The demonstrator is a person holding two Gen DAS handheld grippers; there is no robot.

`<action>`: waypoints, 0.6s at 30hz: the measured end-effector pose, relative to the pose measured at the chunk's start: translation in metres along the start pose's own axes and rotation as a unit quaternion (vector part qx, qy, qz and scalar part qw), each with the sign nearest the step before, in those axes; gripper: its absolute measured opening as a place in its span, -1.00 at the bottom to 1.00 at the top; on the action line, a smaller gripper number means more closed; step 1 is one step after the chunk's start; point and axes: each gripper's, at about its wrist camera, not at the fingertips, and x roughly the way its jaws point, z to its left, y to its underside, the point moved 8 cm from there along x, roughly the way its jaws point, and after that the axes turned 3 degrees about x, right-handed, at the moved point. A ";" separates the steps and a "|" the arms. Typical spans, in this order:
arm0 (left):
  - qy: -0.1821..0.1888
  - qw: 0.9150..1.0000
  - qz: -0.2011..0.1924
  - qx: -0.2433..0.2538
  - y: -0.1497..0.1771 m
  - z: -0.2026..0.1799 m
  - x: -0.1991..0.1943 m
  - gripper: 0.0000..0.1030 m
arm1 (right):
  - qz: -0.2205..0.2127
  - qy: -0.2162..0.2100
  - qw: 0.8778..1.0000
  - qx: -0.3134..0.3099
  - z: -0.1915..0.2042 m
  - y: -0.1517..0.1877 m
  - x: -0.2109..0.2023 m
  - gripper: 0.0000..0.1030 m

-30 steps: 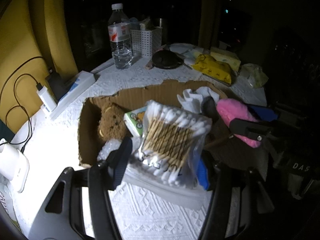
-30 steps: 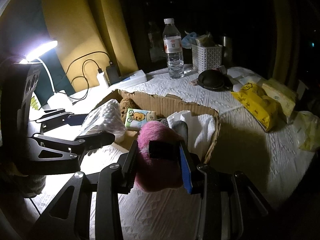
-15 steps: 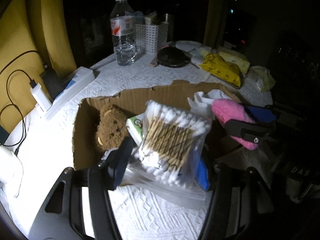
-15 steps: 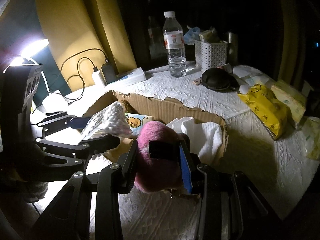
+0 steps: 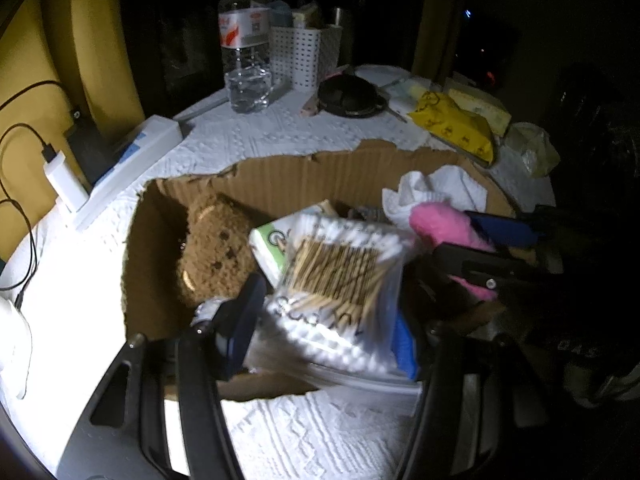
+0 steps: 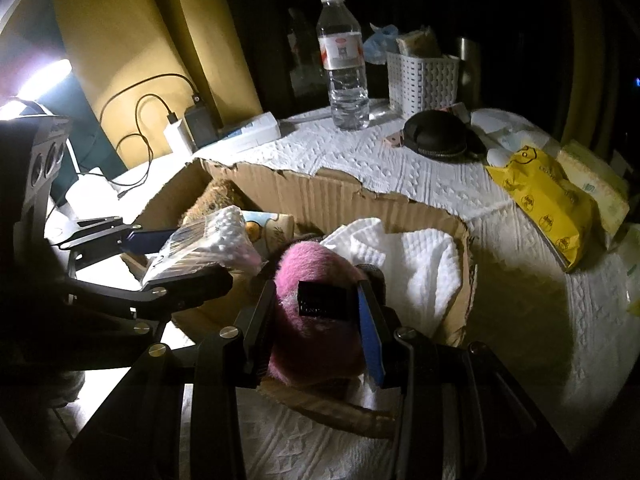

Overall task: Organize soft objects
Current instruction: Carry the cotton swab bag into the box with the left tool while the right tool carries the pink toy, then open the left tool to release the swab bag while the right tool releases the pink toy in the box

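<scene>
My left gripper (image 5: 326,312) is shut on a clear bag of cotton swabs (image 5: 340,280) and holds it over the near edge of the torn cardboard box (image 5: 304,172). My right gripper (image 6: 320,320) is shut on a pink plush toy (image 6: 316,272) over the box's near right side (image 6: 464,264). The plush also shows in the left wrist view (image 5: 444,228), and the swab bag in the right wrist view (image 6: 208,240). Inside the box lie a brown plush bear (image 5: 216,252), a small tissue pack (image 5: 272,244) and a white towel (image 6: 416,264).
On the white tablecloth stand a water bottle (image 6: 346,68), a white basket (image 6: 424,80), a black pouch (image 6: 436,136), a yellow wipes pack (image 6: 548,200) and a charger with cables (image 6: 180,136). A bright lamp (image 6: 36,84) shines at the left.
Both grippers have moved forward toward the box with their loads; the swab bag and pink plush now hang over the box's inside instead of in front of it.
</scene>
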 end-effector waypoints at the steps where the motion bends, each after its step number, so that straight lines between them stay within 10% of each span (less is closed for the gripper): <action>1: 0.000 1.000 0.001 0.000 0.000 -0.001 0.002 0.15 | 0.001 0.001 1.000 0.001 -0.001 0.001 0.001 -0.23; 18: -0.009 1.000 0.005 -0.004 -0.003 -0.001 0.003 0.36 | 0.004 0.013 1.000 0.006 -0.004 0.006 0.004 -0.07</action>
